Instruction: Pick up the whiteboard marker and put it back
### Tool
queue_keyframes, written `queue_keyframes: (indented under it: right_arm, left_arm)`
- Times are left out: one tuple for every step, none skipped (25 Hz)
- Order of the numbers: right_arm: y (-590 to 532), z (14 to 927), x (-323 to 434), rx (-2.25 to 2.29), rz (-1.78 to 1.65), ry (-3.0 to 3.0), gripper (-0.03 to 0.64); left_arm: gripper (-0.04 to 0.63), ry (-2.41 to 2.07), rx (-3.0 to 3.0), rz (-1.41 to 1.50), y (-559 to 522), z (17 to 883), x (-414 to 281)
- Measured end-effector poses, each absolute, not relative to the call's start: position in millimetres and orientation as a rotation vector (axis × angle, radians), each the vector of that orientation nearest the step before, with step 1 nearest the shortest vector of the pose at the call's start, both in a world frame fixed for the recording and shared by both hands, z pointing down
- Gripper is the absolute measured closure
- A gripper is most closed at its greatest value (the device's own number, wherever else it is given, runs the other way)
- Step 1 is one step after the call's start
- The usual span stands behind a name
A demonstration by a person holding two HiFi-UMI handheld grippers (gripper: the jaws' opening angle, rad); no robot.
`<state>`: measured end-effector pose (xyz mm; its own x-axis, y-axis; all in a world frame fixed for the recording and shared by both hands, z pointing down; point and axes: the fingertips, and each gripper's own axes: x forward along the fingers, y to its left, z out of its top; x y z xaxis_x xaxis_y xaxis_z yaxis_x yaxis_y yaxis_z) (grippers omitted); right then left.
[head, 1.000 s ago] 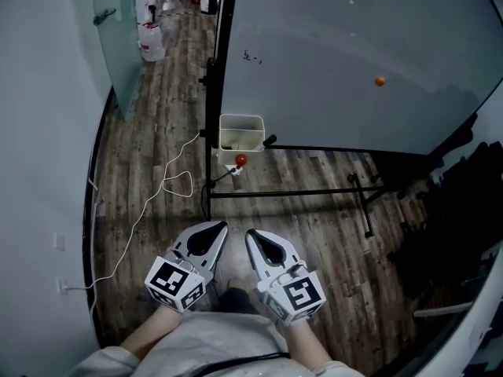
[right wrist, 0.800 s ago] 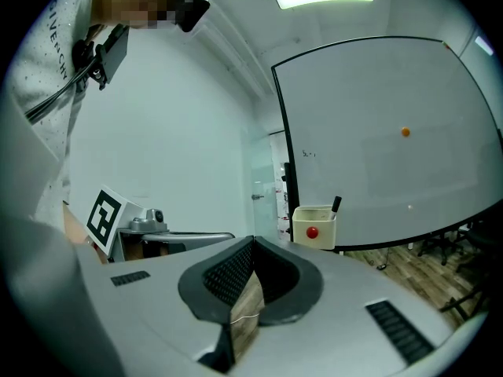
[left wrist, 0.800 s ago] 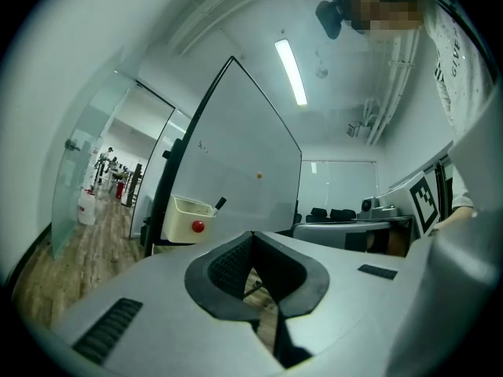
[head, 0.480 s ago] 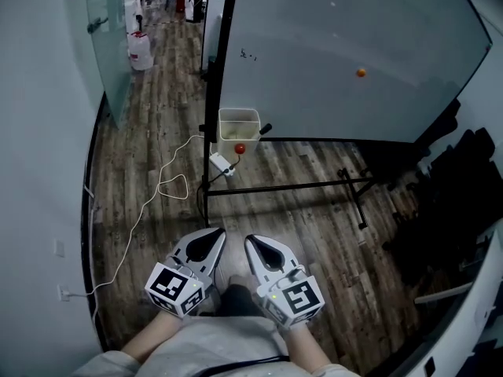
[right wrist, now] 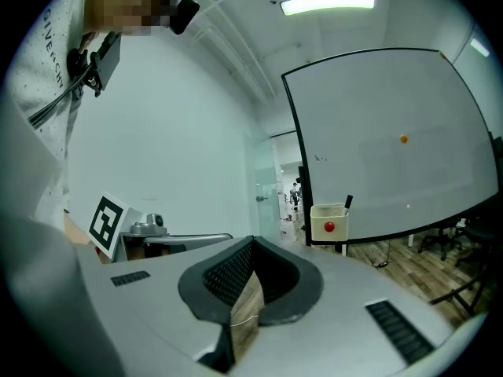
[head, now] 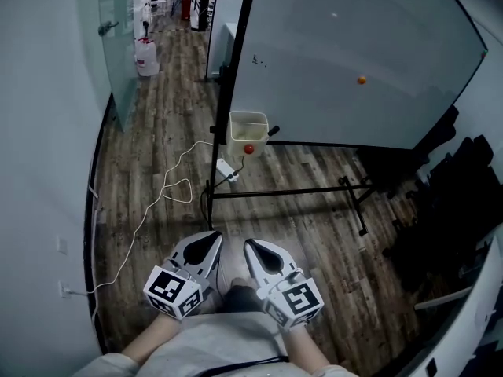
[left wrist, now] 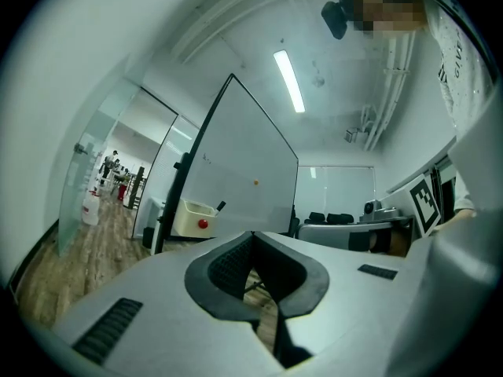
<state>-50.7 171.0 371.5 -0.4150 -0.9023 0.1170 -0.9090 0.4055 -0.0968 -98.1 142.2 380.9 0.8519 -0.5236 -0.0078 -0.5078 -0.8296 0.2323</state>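
Head view | grippers (head: 212,236) (head: 251,245) 2 | whiteboard (head: 354,45) 1 | bin (head: 239,135) 1 | marker (head: 273,131) 1

Left tongs (head: 215,235) and right tongs (head: 251,247) are pale grey with black pads (head: 204,244) and square-marker cubes (head: 171,289); sleeves (head: 102,364) light grey.

- A whiteboard (head: 354,45) on a black stand (head: 299,191) rises well ahead of the left gripper (head: 206,243) and the right gripper (head: 259,250), and runs off to their right.
- An orange dot (head: 361,79) sits on the board, ahead and right of the right gripper.
- A cream box (head: 248,124) hangs at the board's left edge, straight ahead of both grippers, with a red ball (head: 248,148) on its front.
- A white power strip (head: 227,170) lies on the wooden floor (head: 157,132), nearer the grippers than the box.
- A white cable (head: 165,188) trails over the floor, ahead and left of the left gripper.
- A glass door (head: 118,45) stands far ahead on the left, with a white jug (head: 146,56) just beside it.
- Dark chairs (head: 456,210) crowd the space right of the right gripper.
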Motion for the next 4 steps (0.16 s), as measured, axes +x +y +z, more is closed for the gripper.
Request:
queue_keyframes:
  right_arm:
    - [171.8, 369.7, -52.7, 1.674, 0.226, -2.587, 0.597]
    - [172.9, 369.0, -54.5, 1.673, 0.228, -2.582, 0.598]
    - [174.1, 369.2, -56.3, 1.669, 0.231, -2.579, 0.597]
    - [175.4, 369.7, -58.1, 1.665, 0.235, -2.576, 0.597]
  left_arm:
    - [0.583, -0.795, 2.805, -0.102, 144.4, 381.8, -99.9]
    - [0.583, -0.795, 2.803, -0.099, 146.8, 383.6, -101.3]
    - [0.583, -0.795, 2.801, -0.094, 149.2, 385.6, -102.6]
    - [0.583, -0.794, 2.798, -0.090, 151.6, 387.7, -103.7]
